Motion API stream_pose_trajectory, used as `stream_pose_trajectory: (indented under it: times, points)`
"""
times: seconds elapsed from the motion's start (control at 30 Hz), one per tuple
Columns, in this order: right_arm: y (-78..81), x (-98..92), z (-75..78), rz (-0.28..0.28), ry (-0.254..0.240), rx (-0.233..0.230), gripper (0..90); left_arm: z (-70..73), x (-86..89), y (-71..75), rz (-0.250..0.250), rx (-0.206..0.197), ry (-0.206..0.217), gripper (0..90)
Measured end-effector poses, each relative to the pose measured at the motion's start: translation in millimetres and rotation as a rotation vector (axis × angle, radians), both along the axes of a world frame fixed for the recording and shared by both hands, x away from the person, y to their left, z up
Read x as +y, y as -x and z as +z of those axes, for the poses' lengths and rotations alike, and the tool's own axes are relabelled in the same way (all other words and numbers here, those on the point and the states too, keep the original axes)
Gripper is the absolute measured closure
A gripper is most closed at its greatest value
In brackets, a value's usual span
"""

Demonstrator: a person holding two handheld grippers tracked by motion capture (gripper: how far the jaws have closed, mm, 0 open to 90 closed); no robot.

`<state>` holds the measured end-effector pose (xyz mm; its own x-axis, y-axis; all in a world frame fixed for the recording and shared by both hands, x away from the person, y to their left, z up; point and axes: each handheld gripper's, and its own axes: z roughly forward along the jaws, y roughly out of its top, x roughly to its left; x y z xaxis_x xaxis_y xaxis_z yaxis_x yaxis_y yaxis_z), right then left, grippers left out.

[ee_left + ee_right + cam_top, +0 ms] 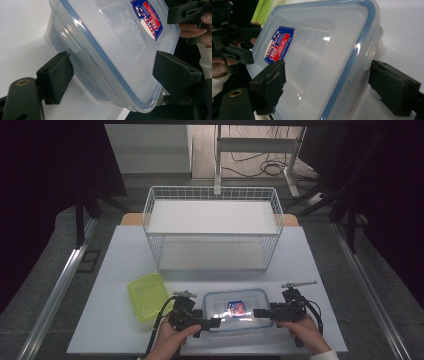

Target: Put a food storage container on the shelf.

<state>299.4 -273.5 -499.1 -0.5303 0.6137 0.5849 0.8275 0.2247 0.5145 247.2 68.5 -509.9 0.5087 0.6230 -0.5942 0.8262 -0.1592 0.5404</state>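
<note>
A clear plastic container (pixel 235 310) with a blue-rimmed lid and a red and blue sticker lies near the table's front edge. My left gripper (pixel 211 322) points at its left end. In the left gripper view the container's corner (pixel 112 50) sits between the jaws, the left pad (pixel 58 75) presses its side wall, and the right pad (pixel 175 75) meets the lid's rim. My right gripper (pixel 259 312) comes in from the container's right end. Its jaws (pixel 332 87) straddle that end of the container (pixel 319 57), standing wide, with the right pad (pixel 394 88) just off the side clip.
A green plastic tub (pixel 147 295) lies left of the container, close behind my left hand. A white wire basket (pixel 212 227) stands across the middle of the table, farther back. The table's front edge runs just under both hands.
</note>
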Motion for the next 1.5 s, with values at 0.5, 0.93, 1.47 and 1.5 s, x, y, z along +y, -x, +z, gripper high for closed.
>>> stream_pose_trajectory:
  times: [0.5, 0.93, 1.47, 1.5]
  points:
    - [4.3, -16.3, 2.6, -0.027, -0.062, 0.053, 34.2, 2.7, -2.6, 6.7, 0.004, -0.034, -0.018, 17.7]
    - [13.3, -23.6, 8.1, -0.018, -0.087, 0.026, 42.5, 6.4, 5.1, 18.7, 0.037, -0.088, 0.022, 31.1]
    - [20.2, -27.7, 9.8, -0.012, -0.108, 0.0, 46.7, 7.3, 11.3, 25.8, 0.059, -0.105, 0.064, 40.8]
    - [20.7, -27.8, 9.8, -0.013, -0.109, -0.003, 46.8, 7.4, 12.1, 26.1, 0.056, -0.107, 0.066, 41.3]
